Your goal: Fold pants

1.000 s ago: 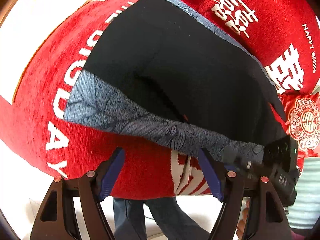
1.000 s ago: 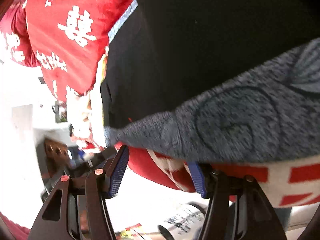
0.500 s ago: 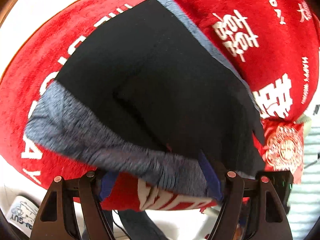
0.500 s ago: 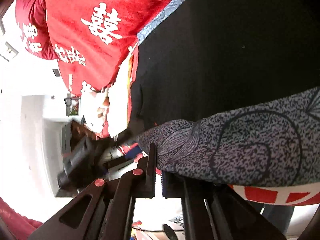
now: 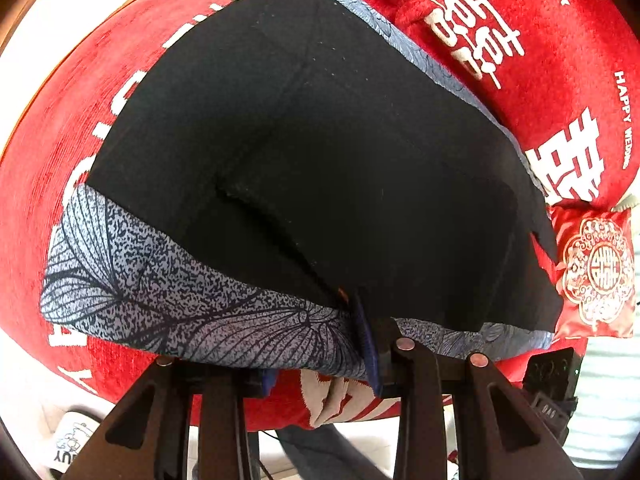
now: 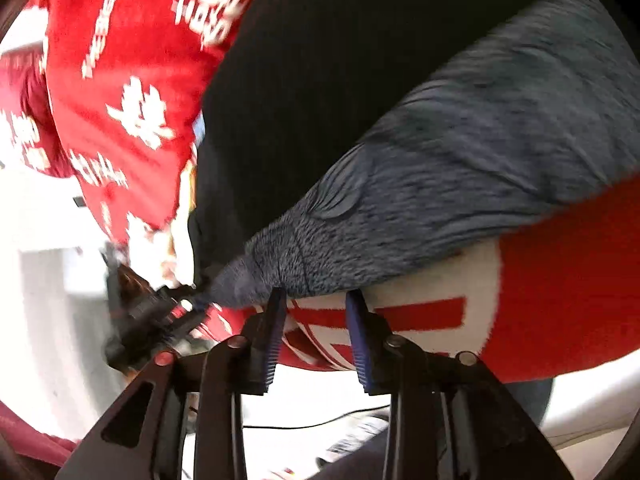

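Just ahead of the left gripper (image 5: 320, 360), the pants (image 5: 320, 160) lie spread on the red blanket (image 5: 560, 60), unfolded. Its jaws are closing on the grey waistband (image 5: 160, 300), wide a second ago. The right gripper (image 6: 316, 336) is opening, nothing between, shifted along the band.

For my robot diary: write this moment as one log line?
left gripper: closing on grey leaf-print waistband | right gripper: opening, nothing between jaws | black pants: spread on red plush blanket with white lettering
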Tool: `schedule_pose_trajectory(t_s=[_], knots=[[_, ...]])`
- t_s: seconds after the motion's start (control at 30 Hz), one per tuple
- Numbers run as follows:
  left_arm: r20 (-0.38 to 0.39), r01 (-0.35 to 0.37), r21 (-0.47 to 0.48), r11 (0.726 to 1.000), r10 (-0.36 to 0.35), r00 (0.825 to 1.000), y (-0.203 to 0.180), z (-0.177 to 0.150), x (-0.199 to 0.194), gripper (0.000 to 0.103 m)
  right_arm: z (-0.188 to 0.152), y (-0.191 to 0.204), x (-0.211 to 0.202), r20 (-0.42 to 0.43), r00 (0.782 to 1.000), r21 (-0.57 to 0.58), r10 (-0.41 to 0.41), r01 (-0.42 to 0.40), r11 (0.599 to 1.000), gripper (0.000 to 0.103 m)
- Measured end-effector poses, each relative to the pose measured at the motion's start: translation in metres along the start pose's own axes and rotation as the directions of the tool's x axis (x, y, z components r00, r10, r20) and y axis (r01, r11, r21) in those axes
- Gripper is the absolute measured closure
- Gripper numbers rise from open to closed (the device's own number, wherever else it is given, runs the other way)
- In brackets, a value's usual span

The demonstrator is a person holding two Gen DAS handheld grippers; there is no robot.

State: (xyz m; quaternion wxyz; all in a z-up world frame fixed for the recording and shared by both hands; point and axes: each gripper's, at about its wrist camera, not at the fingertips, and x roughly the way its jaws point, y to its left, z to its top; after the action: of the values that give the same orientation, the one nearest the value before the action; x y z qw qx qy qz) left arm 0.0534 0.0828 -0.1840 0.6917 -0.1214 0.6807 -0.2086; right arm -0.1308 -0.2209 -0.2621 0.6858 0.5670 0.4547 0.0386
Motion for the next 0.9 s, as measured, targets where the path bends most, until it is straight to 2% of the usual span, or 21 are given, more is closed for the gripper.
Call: schedule_pose_trajectory(t_s=[0.07,0.13,0.17,0.2,0.23,0.3,0.4,0.5,0.6,0.73,0.87,0.9], knots=[[-0.004,-0.008,0.011,1.000,0.008,1.000,-0.003,0.003,0.004,0.068,0.003,-0.009,-0.004,0.050,0.997,0.056,0.066,-0.069,0.996,0.066],[-0.004,-0.005,0.012,1.000,0.005,1.000,-0.002,0.003,0.006,0.068,0.008,-0.019,-0.002,0.115,0.982,0.134,0.148,-0.163,0.978,0.066],[-0.002,-0.001,0.012,1.000,0.001,1.000,-0.002,0.003,0.006,0.068,0.010,-0.025,0.002,0.141,0.971,0.183,0.193,-0.217,0.959,0.070],[0.003,0.005,0.007,1.000,-0.005,1.000,-0.001,0.004,0.006,0.069,0.009,-0.032,0.003,0.166,0.964,0.242,0.209,-0.246,0.939,0.090],[0.007,0.004,-0.001,1.000,-0.004,1.000,0.000,0.004,0.004,0.076,0.008,-0.035,0.000,0.177,0.964,0.268,0.198,-0.240,0.933,0.097],[0.011,0.008,-0.019,1.000,-0.007,1.000,0.002,0.005,-0.004,0.078,0.009,-0.024,-0.011,0.161,0.975,0.249,0.153,-0.190,0.950,0.097],[0.044,0.005,-0.038,0.999,-0.003,0.999,-0.010,0.011,-0.026,0.078,0.026,0.025,-0.030,0.067,0.996,0.068,0.053,-0.058,0.996,0.097],[0.082,0.000,-0.033,0.999,0.002,0.997,-0.034,0.028,-0.047,0.078,0.057,0.067,-0.050,-0.012,1.000,-0.069,0.021,-0.022,0.997,0.097],[0.136,0.003,-0.015,1.000,-0.001,0.991,-0.062,0.056,-0.065,0.078,0.102,0.097,-0.061,-0.078,0.997,-0.129,0.006,-0.016,0.991,0.097],[0.208,-0.010,0.018,1.000,0.006,0.978,-0.094,0.109,-0.069,0.078,0.175,0.130,-0.054,-0.147,0.989,-0.140,0.020,-0.041,0.989,0.097],[0.255,-0.045,0.069,0.997,0.026,0.967,-0.113,0.174,-0.035,0.077,0.263,0.138,-0.021,-0.202,0.979,-0.156,-0.026,-0.006,0.988,0.094],[0.264,-0.089,0.082,0.993,0.064,0.963,-0.115,0.190,-0.019,0.077,0.278,0.135,-0.010,-0.211,0.977,-0.155,-0.037,0.004,0.988,0.094]])
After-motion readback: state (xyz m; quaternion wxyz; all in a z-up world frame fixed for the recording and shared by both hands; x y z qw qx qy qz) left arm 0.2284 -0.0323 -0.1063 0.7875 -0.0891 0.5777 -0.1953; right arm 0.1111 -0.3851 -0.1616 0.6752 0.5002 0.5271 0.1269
